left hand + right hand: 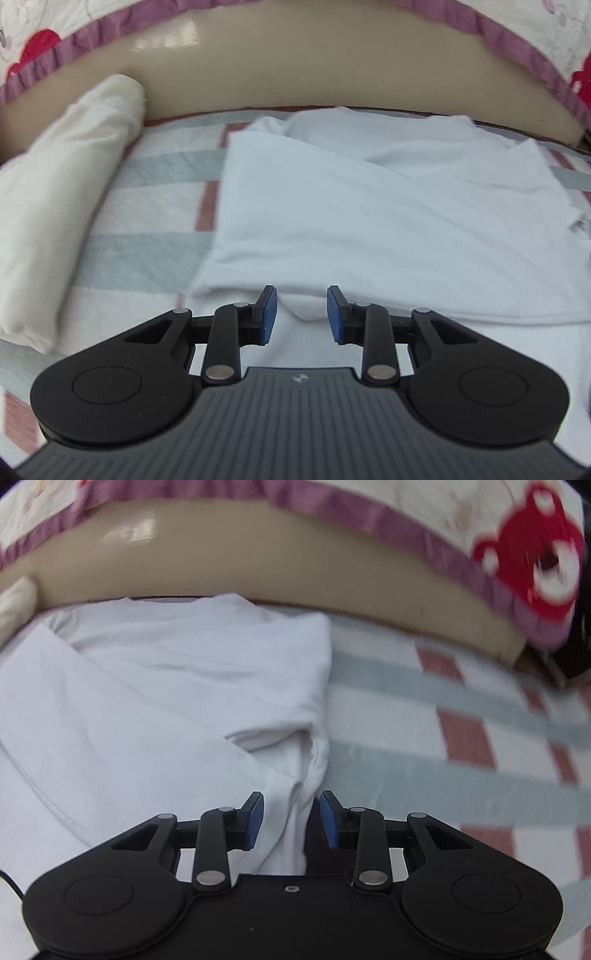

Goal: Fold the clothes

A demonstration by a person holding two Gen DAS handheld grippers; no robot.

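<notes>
Between both jaws, white garment [369, 206] edge.

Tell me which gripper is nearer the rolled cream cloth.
Left. The left gripper has the rolled cream cloth close beside it; from the right gripper only its tip shows far off.

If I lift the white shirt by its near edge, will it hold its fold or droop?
Likely droop: the white shirt looks thin and soft, with creases and a sagging fold. Probably light. It may drag rather than slide on the checked bedsheet. Both tongs, left and right, are open.
</notes>
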